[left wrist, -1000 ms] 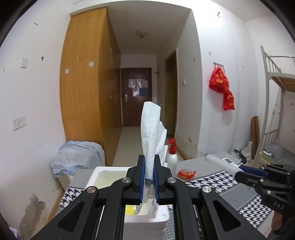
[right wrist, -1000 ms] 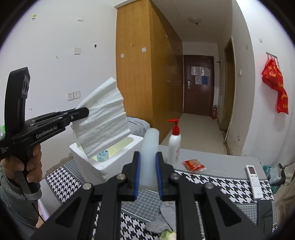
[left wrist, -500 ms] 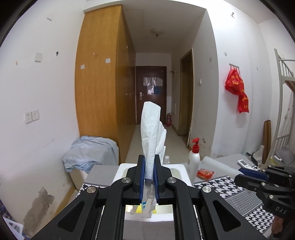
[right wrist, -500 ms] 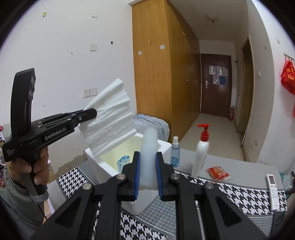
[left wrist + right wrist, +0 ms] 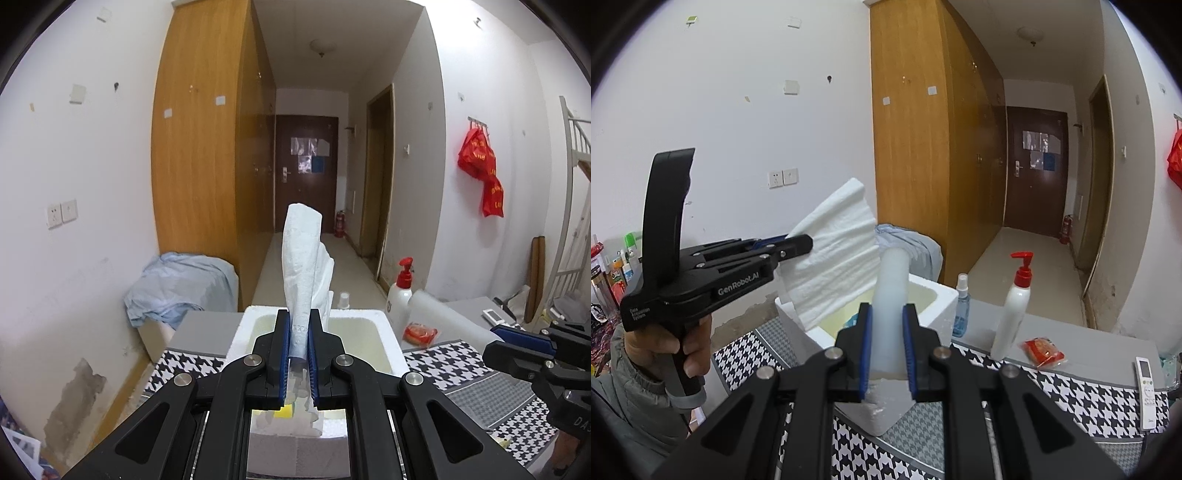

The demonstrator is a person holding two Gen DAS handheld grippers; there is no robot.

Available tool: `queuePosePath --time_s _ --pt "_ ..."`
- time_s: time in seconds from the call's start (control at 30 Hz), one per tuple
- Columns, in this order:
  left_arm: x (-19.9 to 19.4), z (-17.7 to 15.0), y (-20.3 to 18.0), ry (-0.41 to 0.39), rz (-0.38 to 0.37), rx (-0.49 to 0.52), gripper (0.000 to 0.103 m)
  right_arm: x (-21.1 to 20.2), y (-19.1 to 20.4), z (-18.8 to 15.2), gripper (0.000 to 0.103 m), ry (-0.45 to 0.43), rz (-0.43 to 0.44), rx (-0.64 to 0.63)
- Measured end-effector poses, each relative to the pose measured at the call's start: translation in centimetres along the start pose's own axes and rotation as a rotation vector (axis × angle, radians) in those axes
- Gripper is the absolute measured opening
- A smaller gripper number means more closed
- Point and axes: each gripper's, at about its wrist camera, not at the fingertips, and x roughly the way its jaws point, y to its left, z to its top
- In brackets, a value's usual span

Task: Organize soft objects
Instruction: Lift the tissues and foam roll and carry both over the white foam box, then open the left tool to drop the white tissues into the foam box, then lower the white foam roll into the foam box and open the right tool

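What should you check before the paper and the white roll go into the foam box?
1. Left gripper shut on the white tissue: ok.
2. Right gripper shut on the white foam roll: ok.
3. Foam box open on top, no lid on it: ok.
4. Tissue over the box opening: ok in the left wrist view, it stands above the box.
5. Room inside the box: cannot tell, something blue and something yellow already lie in it.
6. Pump bottle and spray bottle clear of the box: ok, they stand beside it, to its right in the picture.
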Motion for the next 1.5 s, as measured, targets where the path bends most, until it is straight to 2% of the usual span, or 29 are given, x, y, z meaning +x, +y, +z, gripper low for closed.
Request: queuePosePath --time_s 0.4,0.47,0.5,0.53,0.57,0.6,0.63,0.67,0.73,0.87,0.9,1.1,1.5 --pt "2.6 -0.5 0.1 0.078 -0.013 -0.007 0.010 1.1 -0.3 0.2 0.019 0.019 -0.005 0.012" --pt "3.2 -0.8 0.0 0.097 -0.015 0.003 0.012 1.2 -0.4 0.2 0.019 0.022 -0.009 0.016" --pt "3.5 -0.9 0.0 0.109 -0.015 0.003 0.019 1.3 -0.5 0.2 0.019 0.024 -0.013 0.019" --pt "3.8 -1.0 0.0 0.123 -0.014 0.006 0.033 1.4 -0.5 0.2 0.019 0.026 -0.016 0.021" --pt "4.0 -1.2 0.1 0.132 -0.012 0.006 0.041 1.5 -0.6 0.2 0.020 0.028 -0.020 0.023" --pt "4.2 -1.3 0.1 0.139 -0.011 0.004 0.056 1.5 -0.7 0.1 0.020 0.030 -0.022 0.024" --pt "4.4 -1.5 0.2 0.144 -0.014 0.000 0.064 1.6 -0.7 0.1 0.020 0.032 -0.023 0.024" --pt "4.4 -1.5 0.3 0.145 -0.018 -0.005 0.067 1.7 -0.7 0.1 0.020 0.034 -0.023 0.025" --pt "4.6 -1.7 0.3 0.152 -0.022 -0.006 0.086 1.8 -0.6 0.1 0.020 0.038 -0.023 0.025" --pt "4.0 -1.7 0.3 0.134 -0.025 -0.015 0.094 1.8 -0.5 0.1 0.020 0.036 -0.026 0.028" --pt "3.9 -1.7 0.3 0.128 -0.022 -0.017 0.100 1.8 -0.5 0.1 0.020 0.037 -0.027 0.030" --pt "2.2 -1.6 1.2 0.069 0.001 -0.047 0.102 1.9 -0.3 0.0 0.020 0.039 -0.029 0.032" --pt "0.5 -1.7 2.8 0.027 0.035 -0.048 0.102 3.3 -0.3 0.1 0.020 0.047 -0.031 0.041"
